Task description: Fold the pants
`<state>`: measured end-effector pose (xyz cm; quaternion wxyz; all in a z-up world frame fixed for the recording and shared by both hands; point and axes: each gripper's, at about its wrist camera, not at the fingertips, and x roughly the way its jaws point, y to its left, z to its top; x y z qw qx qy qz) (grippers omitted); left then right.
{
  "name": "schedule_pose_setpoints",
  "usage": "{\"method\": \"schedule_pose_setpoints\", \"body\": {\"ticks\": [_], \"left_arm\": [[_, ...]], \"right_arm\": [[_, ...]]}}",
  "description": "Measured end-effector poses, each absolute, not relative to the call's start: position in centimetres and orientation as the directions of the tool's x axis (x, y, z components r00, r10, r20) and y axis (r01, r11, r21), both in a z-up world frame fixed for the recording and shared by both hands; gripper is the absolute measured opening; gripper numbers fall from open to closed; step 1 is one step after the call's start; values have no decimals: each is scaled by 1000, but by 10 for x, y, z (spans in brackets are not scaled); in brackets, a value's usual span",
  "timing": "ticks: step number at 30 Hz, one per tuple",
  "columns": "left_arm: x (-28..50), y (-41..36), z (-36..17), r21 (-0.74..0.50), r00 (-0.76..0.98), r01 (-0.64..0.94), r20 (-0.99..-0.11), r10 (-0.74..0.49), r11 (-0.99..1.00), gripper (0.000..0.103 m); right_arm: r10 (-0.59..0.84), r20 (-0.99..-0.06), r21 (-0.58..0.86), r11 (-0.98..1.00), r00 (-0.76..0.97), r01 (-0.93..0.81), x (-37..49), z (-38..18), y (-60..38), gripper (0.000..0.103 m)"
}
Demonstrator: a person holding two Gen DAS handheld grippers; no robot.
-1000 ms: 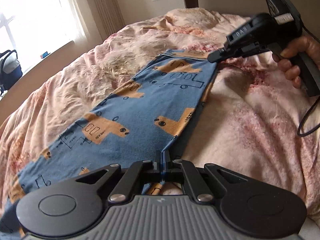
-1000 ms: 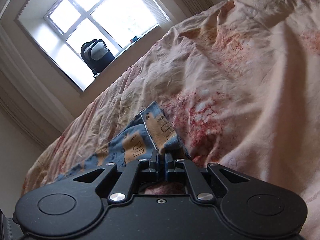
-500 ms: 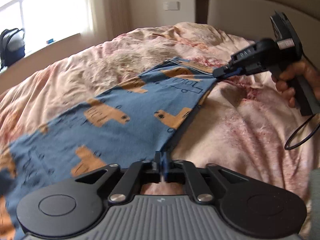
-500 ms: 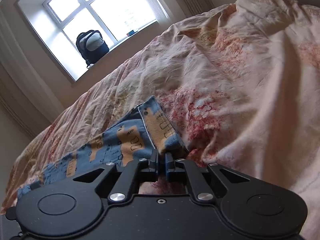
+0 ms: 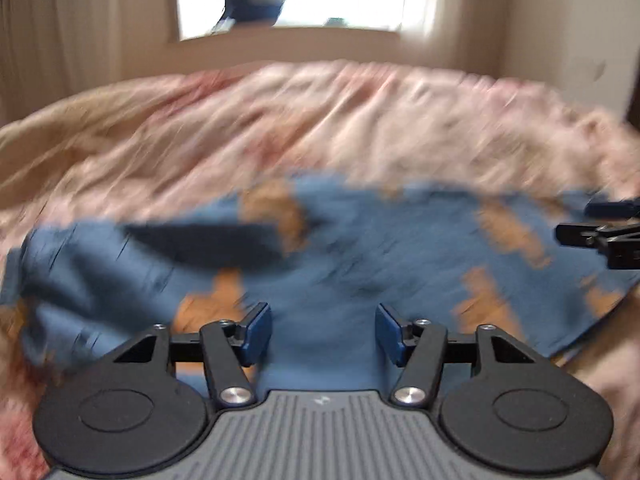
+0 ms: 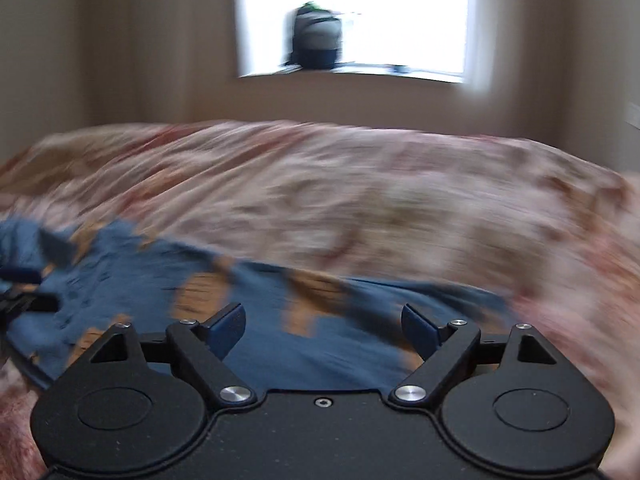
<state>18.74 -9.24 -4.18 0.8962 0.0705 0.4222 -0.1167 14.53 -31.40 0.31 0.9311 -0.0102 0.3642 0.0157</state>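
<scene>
- Pants (image 5: 360, 240), blue with orange-tan printed shapes, lie spread on the bed's pink floral duvet (image 5: 320, 120), running side to side across both wrist views; in the left wrist view the left end looks bunched, with a dark fold near the middle.
- Both views are heavily motion-blurred; the print's detail cannot be read.
- Left gripper (image 5: 323, 334): jaws apart, having just been opening. Blue pads (image 5: 256, 332) stand clear of each other with blue cloth showing behind the gap; nothing is pinched between them.
- Right gripper (image 6: 323, 330): jaws spread wide, also just been opening. The fabric shows behind and between its fingers (image 6: 228, 326), but the pads do not press on it.
- In the left wrist view the right gripper's black tip enters from the right edge, over the right end of the pants.
- In the right wrist view a dark gripper tip shows at the far left edge, over the pants' left part.
- Whether either gripper's tips touch the cloth cannot be told through the blur.
- Background: a bright window (image 6: 360, 20) in the far wall, a dark backpack (image 6: 316, 36) on its sill, and curtains (image 5: 80, 20) to the side.
- Duvet is rumpled, filling the view beyond the pants up to the wall.
</scene>
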Motion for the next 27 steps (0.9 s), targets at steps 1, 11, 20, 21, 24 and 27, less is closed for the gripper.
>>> {"method": "schedule_pose_setpoints", "body": {"ticks": [1,11,20,21,24,27], "left_arm": [[184,-88,-45,40,614,278,-776,-146,960,61],[124,-63,-48,180,595,463,-789,-154,868,63],[188,-67,3,99,758,334,-620,-205,937,81],[207,-70,2,76,771,291,-609,-186,954,81],[259,-80,-13,30,799,156,-591,-109,987,81],[287,-87,-43,82,778,94,-628,-22,992,80]], "right_arm": [[27,-705,-15,998,708,-53,151,-5,-305,87],[-37,-738,-84,996,674,-37,70,-32,-311,93],[100,-591,-74,981,801,-178,152,7,-282,94],[112,-578,-83,977,808,-195,169,4,-273,95],[87,-566,-131,972,820,-193,214,-13,-250,96],[13,-578,-208,964,816,-163,229,-31,-243,96]]}}
